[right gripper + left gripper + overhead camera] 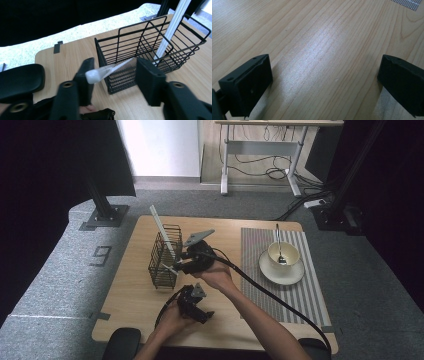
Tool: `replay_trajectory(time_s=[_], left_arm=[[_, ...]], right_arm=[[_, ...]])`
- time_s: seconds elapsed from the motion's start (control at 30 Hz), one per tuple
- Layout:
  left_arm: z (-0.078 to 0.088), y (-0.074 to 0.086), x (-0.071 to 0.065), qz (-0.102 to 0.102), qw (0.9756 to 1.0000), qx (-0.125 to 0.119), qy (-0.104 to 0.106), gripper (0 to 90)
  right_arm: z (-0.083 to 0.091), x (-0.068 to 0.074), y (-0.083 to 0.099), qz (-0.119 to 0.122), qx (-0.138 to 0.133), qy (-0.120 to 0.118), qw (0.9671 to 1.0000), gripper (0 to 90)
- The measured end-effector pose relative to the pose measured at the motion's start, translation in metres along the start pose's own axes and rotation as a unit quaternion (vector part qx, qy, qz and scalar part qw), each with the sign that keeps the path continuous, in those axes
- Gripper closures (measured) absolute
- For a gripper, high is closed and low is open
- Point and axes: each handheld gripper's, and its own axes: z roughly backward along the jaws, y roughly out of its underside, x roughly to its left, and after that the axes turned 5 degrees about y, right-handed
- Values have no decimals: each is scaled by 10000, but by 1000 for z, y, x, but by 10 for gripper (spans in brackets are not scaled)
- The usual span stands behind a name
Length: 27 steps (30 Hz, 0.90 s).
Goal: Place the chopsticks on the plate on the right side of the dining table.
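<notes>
While a floor marking (102, 255) reads "9", the right gripper (113, 75) straddles a white utensil (100, 73) unclamped; the left gripper (324, 82) gapes.

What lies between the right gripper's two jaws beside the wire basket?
In the right gripper view, the white handle end of a plastic utensil lies between the jaws of the right gripper, against the left one; it slants out of the black wire basket.

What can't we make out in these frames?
- Translucent white plastic utensil: its working end lies behind the black wire basket mesh in the right gripper view; too small in the high view.
- Right hand-held gripper: pad contact with that utensil unclear.
- White flat stick: top cut off by the frame edge.
</notes>
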Motion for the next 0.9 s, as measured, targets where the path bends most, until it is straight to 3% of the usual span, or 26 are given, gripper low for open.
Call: replay_trajectory(time_s=[0.33, 0.57, 0.9], left_arm=[[0, 0, 0, -5, 10000, -9, 3, 0], [0, 0, 0, -5, 10000, -9, 2, 0], [0, 0, 0, -9, 10000, -6, 4, 0]], right_arm=[[-3, 4, 2, 106, -49, 16, 9999, 787], [-3, 6, 2, 200, -70, 218, 9995, 817], [10, 2, -3, 43, -79, 207, 9997, 820]])
